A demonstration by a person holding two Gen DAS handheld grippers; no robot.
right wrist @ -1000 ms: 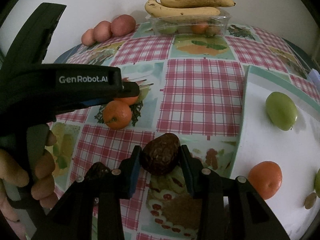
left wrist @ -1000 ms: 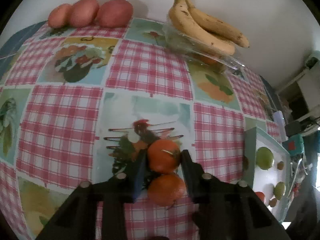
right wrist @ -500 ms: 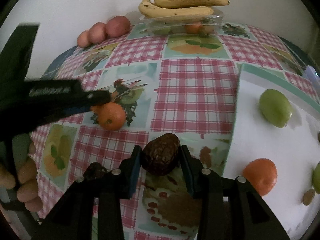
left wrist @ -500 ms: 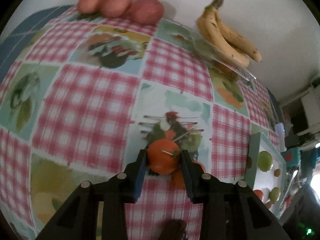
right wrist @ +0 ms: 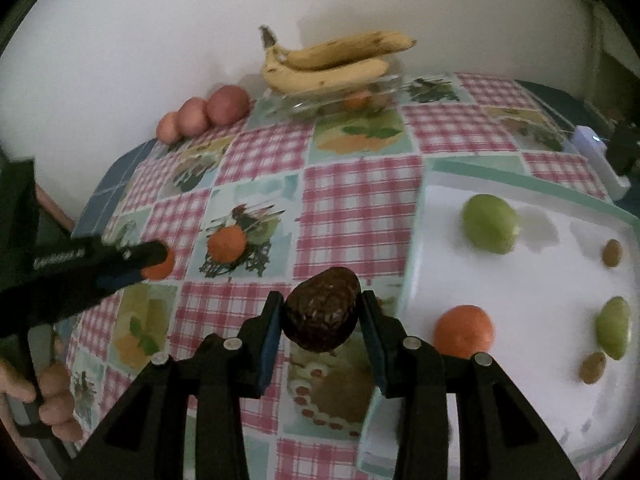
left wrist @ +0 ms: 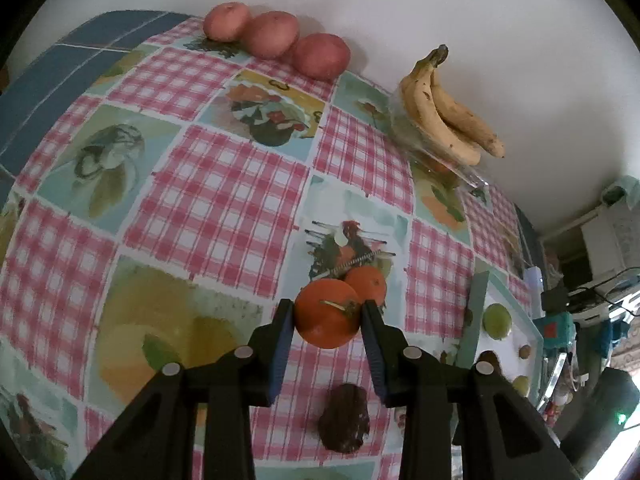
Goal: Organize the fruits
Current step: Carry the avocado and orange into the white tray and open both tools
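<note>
Transport step was in hand, both loads lifted off the tablecloth [left wrist: 224,200]. Left gripper [left wrist: 327,338] was clamped on a tangerine [left wrist: 326,314]; a second tangerine [right wrist: 227,243] was left on the cloth. Right gripper [right wrist: 322,326] was clenched on a dark wrinkled fruit [right wrist: 323,314], held just beside the tray [right wrist: 520,184]. Next move judged: both carried over the rim and set down clear of the tray's green fruit [right wrist: 489,223].
</note>
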